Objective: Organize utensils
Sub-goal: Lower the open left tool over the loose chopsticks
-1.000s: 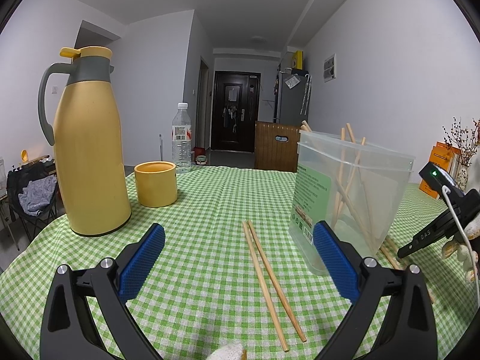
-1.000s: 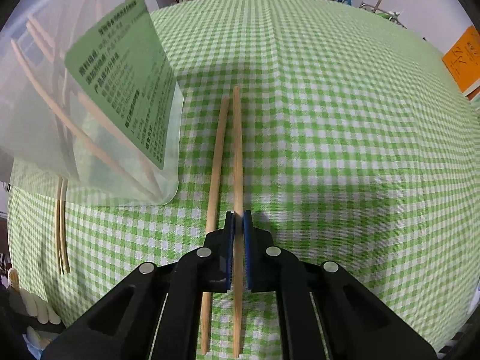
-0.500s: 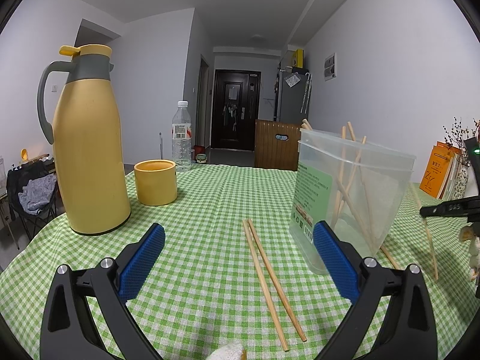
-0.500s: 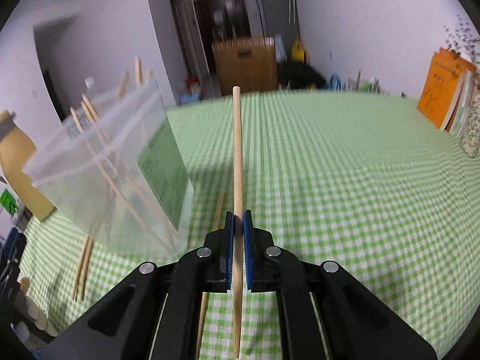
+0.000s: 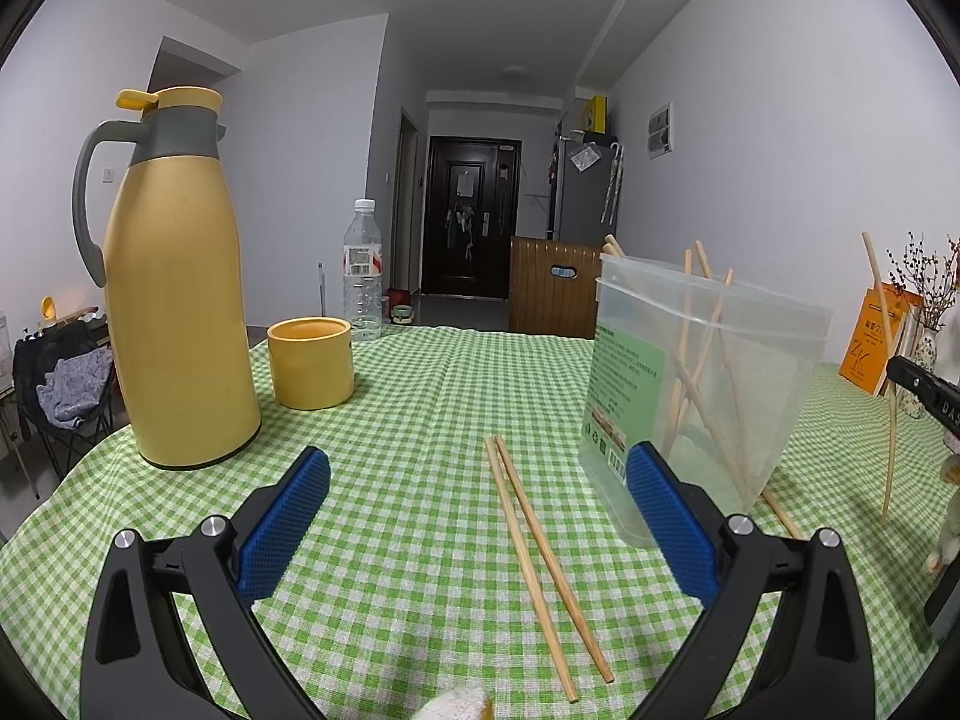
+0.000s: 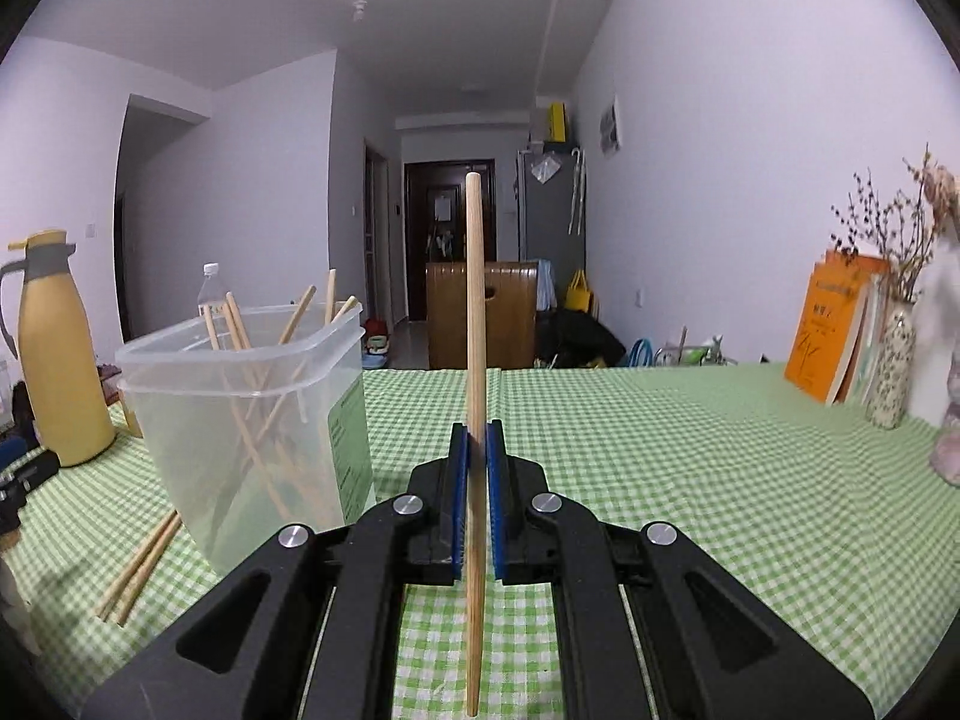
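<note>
A single chopstick [image 6: 474, 312] stood nearly upright above the checked tablecloth [image 6: 660, 468], pinched between the blue pads of the right gripper [image 6: 475, 450], just right of the clear plastic container [image 6: 240, 396] that already held several chopsticks. Two loose chopsticks [image 5: 543, 552] lay side by side on the cloth in front of the left gripper [image 5: 480, 516] — its jaws spread wide, holding nothing. Further left stood a yellow cup [image 5: 310, 363] and a yellow thermos jug [image 5: 174, 300].

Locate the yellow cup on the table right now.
In the left wrist view, the yellow cup stands upright at left-centre on the checked tablecloth, between the yellow thermos jug and the clear water bottle.
</note>
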`<act>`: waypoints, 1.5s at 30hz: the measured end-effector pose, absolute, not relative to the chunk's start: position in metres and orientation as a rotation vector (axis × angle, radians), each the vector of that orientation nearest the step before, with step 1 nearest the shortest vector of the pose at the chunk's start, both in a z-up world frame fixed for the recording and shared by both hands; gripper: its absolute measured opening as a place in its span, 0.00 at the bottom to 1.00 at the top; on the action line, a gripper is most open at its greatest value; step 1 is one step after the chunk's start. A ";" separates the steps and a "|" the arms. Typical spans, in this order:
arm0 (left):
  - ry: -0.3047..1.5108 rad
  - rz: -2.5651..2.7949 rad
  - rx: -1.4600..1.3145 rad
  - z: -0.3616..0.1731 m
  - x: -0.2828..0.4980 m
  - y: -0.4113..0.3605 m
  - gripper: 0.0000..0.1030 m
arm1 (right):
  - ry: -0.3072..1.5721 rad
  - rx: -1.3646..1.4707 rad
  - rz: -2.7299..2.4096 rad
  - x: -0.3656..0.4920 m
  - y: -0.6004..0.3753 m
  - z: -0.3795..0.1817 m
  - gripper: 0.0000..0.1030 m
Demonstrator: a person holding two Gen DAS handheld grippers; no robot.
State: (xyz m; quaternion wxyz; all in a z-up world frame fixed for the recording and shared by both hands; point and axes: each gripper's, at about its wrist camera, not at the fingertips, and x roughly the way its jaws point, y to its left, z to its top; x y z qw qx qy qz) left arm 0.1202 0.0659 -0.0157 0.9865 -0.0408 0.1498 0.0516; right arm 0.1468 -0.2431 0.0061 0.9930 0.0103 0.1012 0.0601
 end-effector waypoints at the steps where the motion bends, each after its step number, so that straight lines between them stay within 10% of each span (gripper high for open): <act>1: 0.302 0.104 -0.082 -0.016 0.121 0.066 0.93 | 0.200 0.015 0.119 0.148 -0.238 0.005 0.06; 33: 0.371 0.118 -0.060 0.011 0.137 0.059 0.93 | 0.181 0.045 0.150 0.147 -0.233 -0.009 0.06; 45: 0.808 0.137 -0.094 0.002 0.212 0.067 0.92 | 0.181 0.045 0.161 0.147 -0.235 -0.009 0.06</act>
